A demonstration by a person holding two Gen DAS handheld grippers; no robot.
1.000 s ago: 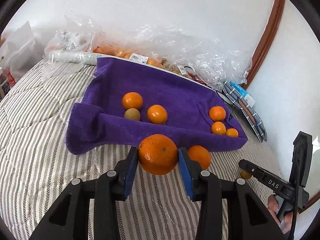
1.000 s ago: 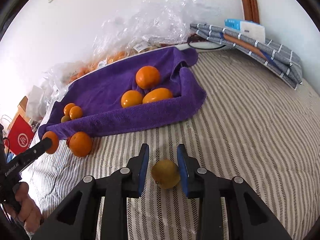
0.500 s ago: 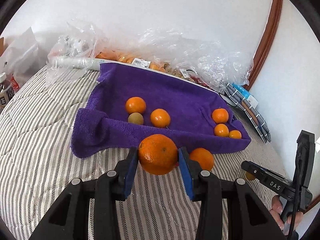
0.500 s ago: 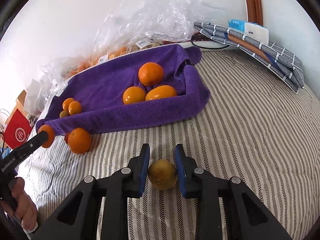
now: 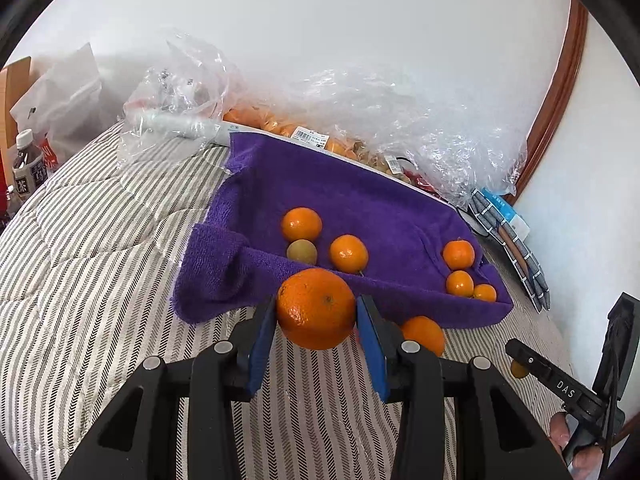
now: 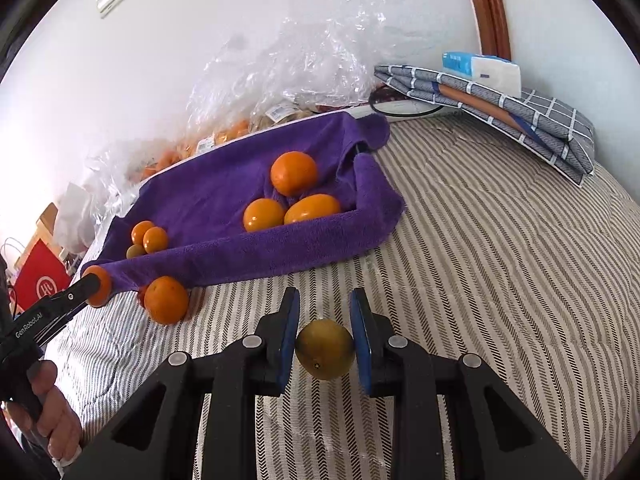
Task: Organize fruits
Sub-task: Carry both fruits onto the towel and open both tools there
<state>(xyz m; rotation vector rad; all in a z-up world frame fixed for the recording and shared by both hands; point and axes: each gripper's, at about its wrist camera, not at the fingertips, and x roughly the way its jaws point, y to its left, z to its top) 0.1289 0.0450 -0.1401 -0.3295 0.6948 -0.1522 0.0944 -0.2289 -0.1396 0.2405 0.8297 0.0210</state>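
Observation:
My left gripper (image 5: pixel 316 320) is shut on a large orange (image 5: pixel 315 307), held above the striped bed just in front of the purple towel tray (image 5: pixel 360 200). The tray holds two oranges and a greenish fruit (image 5: pixel 302 251) at its left and three small oranges (image 5: pixel 459 254) at its right. Another orange (image 5: pixel 424 334) lies on the bed by the tray's front edge. My right gripper (image 6: pixel 325 336) is shut on a yellow-green fruit (image 6: pixel 325 349) above the bed. The right wrist view also shows the tray (image 6: pixel 256 256), the loose orange (image 6: pixel 166 299) and the left gripper (image 6: pixel 80 292).
Crinkled clear plastic bags (image 5: pixel 420 128) with more fruit lie behind the tray along the wall. A folded grey checked cloth with a blue box (image 6: pixel 492 96) sits at the far right. Bottles (image 5: pixel 26 168) and a red bag (image 6: pixel 40 280) stand off the bed's left side.
Both grippers have drawn back a little and risen with their fruit; the tray looks farther off. The right gripper's fruit is now gripped and off the bed.

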